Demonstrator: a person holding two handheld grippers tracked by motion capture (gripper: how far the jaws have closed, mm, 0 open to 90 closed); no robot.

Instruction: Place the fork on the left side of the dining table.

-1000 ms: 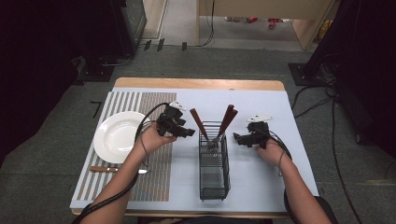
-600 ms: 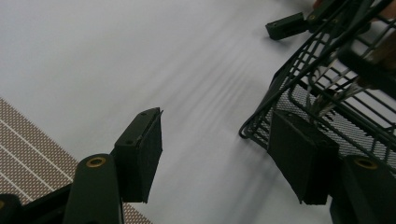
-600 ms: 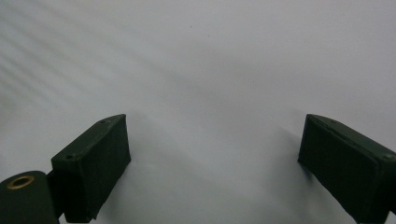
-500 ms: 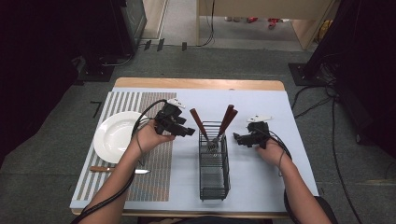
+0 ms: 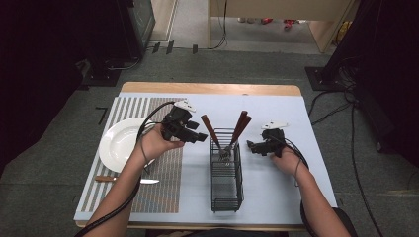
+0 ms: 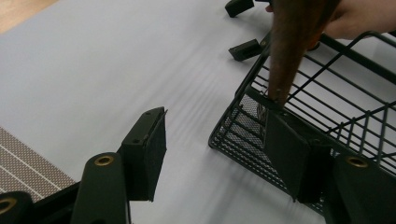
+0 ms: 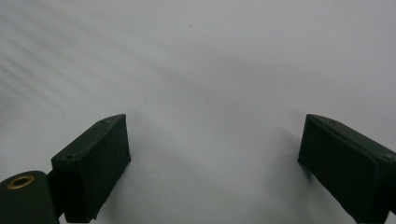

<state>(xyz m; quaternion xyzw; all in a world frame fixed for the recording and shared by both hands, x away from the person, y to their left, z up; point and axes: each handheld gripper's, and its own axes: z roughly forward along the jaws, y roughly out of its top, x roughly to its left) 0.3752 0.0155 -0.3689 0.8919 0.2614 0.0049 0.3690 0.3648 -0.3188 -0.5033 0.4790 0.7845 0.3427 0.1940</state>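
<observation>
A black wire basket [image 5: 226, 173] stands mid-table with wooden-handled utensils [image 5: 241, 126] leaning up out of its far end. My left gripper [image 5: 201, 138] hovers just left of that end, open and holding nothing. In the left gripper view, the left gripper [image 6: 219, 149] has its jaws spread wide. One jaw lies over the pale table, the other in front of the basket [image 6: 327, 107] corner, below a wooden handle [image 6: 289, 42]. My right gripper [image 5: 249, 144] is right of the basket, open. In its own view the right gripper [image 7: 215, 158] shows empty above bare table.
A white plate [image 5: 118, 143] sits on a striped placemat [image 5: 163, 173] at the left. A wooden-handled knife [image 5: 126, 179] lies below the plate. A pale sheet [image 5: 276, 197] covers the table; a wooden edge [image 5: 207, 89] shows at the far side. Cables trail on the floor.
</observation>
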